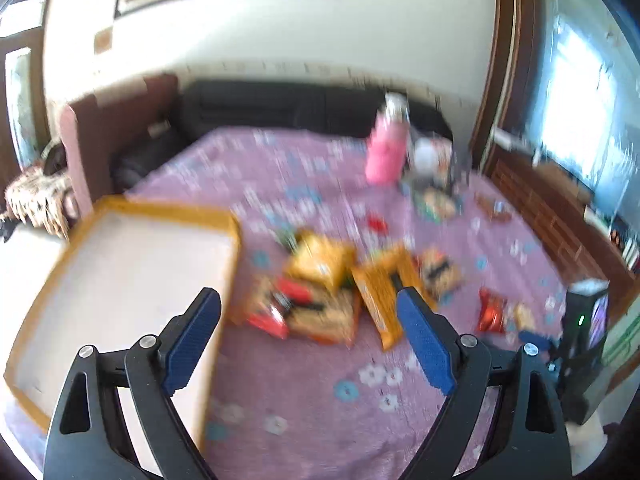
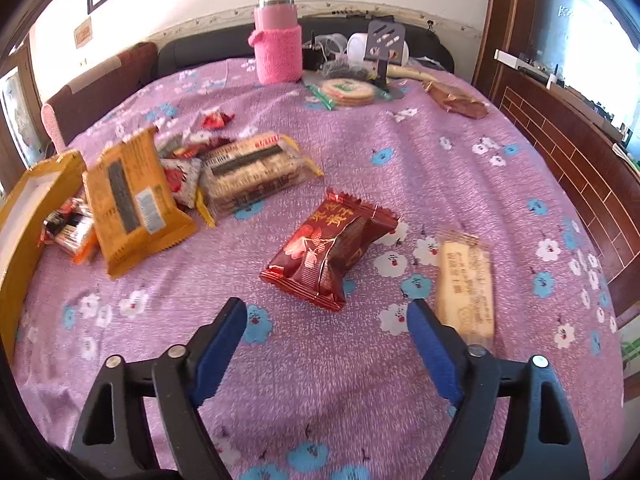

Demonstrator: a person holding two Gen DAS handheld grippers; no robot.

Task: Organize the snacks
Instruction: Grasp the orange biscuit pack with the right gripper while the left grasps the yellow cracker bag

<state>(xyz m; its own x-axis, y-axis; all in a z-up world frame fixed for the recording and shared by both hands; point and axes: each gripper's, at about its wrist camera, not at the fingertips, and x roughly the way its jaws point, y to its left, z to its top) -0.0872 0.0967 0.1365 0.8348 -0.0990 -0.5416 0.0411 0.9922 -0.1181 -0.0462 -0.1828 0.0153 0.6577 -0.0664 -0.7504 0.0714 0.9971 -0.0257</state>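
The left hand-held gripper [image 1: 308, 316] is spread wide with nothing between its blue pads [image 1: 194, 340]; it hangs above the purple flowered cloth [image 1: 304, 380] on the worktop, touching nothing. Its left finger sits over the corner of a shallow tray [image 1: 120, 206] with a yellow rim and a white floor, which lies at the left edge of the cloth. The left wrist view is badly blurred, so the packets ahead of it are only shapes of orange and red.

The right hand-held gripper [image 2: 326, 316] is also wide open and holds nothing, poised above the cloth. Just ahead of its fingers lies a dark red snack packet [image 2: 328, 248] with gold lettering, flat on the cloth and apart from the rest. Just beside the right finger is a pale clear-wrapped biscuit bar [image 2: 466, 284].

Further left is the snack pile [image 2: 160, 184]: a long orange packet [image 2: 134, 200] leaning across smaller wrappers, a clear pack of crackers [image 2: 256, 168] behind it, and small red sweets [image 2: 216, 120] beyond. The pile lies close against the tray's rim.

At the far side stand a pink-sleeved flask [image 2: 278, 40], a round pack of biscuits [image 2: 348, 90] and a brown wrapper [image 2: 456, 100]. The middle and near cloth is open, and a dark wooden wall [image 2: 568, 152] runs along the right.
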